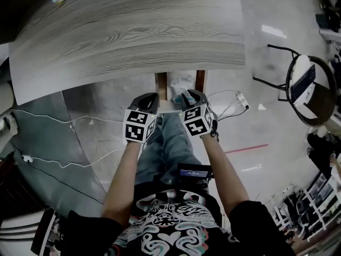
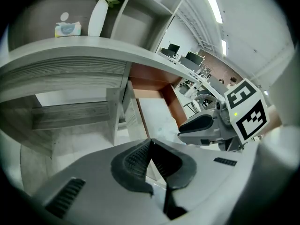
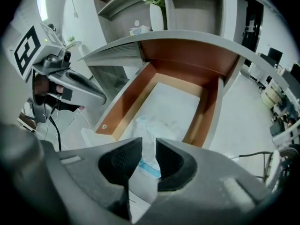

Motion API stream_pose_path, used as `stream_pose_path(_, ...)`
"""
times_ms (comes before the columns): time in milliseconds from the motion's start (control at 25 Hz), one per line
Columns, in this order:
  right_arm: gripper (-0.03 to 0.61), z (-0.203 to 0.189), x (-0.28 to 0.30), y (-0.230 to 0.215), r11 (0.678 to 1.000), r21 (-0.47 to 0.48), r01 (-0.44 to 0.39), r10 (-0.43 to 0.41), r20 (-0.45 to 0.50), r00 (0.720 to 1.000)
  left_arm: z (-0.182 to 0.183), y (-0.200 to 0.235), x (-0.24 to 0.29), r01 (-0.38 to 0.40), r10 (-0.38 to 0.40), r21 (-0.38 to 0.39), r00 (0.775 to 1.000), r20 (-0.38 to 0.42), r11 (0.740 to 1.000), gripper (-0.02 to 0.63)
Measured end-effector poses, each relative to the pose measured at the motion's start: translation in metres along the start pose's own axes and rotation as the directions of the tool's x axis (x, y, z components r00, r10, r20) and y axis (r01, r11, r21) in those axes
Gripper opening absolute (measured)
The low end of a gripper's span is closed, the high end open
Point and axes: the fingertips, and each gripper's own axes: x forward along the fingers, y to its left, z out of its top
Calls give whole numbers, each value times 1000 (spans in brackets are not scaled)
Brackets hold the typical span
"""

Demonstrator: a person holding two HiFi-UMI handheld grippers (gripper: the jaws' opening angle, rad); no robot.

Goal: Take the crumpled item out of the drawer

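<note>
Ok so the right claw [image 3: 149, 145] is where it's all happening: its two jaws are pinched in on the crumpled item [image 3: 157, 124], a white wad with a bit of blue on it. In the right gripper view the stuff fills the narrow slot between the pads. The rest of the wad bunches up just past the fingertips, lying on the pale floor of the drawer [image 3: 136, 96] at its near end, closer to the left brown side wall than the right one. So the item is in the claw's grip but most of it is resting inside the drawer. The drawer is pulled out from under the grey wood-grain table [image 1: 133, 31]. From the head camera I can see both claws parked right at its front edge, side by side, with my arms coming straight up from the bottom of the picture. The left claw [image 2: 150, 142] is closed on nothing, pads touching at the tips, and it sits just left of the drawer, roughly level with the right one. Its marker cube [image 3: 27, 43] shows up at the far left in the right gripper view. Up on the table there's a white vase [image 3: 157, 14] with some greenery, plus a small packet [image 3: 138, 30] next to it. There's also a chair [image 1: 306, 87] off to my right on the shiny floor.
</note>
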Motion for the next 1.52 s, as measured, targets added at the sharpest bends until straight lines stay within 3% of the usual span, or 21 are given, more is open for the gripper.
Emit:
stream_pose_path(240, 71, 9, 7, -5, 999, 24, 24, -24, 6, 1000, 3, 6, 2, 2, -2, 6, 1000, 5, 1000, 2)
stream_pose_path(520, 68, 9, 21, -3, 1000, 12, 12, -12, -53, 999, 0, 14, -4, 0, 1, -33, 1000, 30, 999, 2)
stream_pose_path(720, 14, 6, 23, 0, 1000, 15, -9, 10, -75, 997, -2, 15, -7, 4, -2, -49, 999, 38, 999, 2)
stream_pose_path(840, 12, 7, 22, 0, 999, 43, -34, 37, -71, 997, 1, 18, -6, -5, 7, -50, 999, 38, 999, 3)
stream_pose_path(1520, 11, 29, -8, -3, 1000, 9, -10, 10, -17, 1000, 24, 14, -15, -4, 6, -27, 998, 59, 1000, 2)
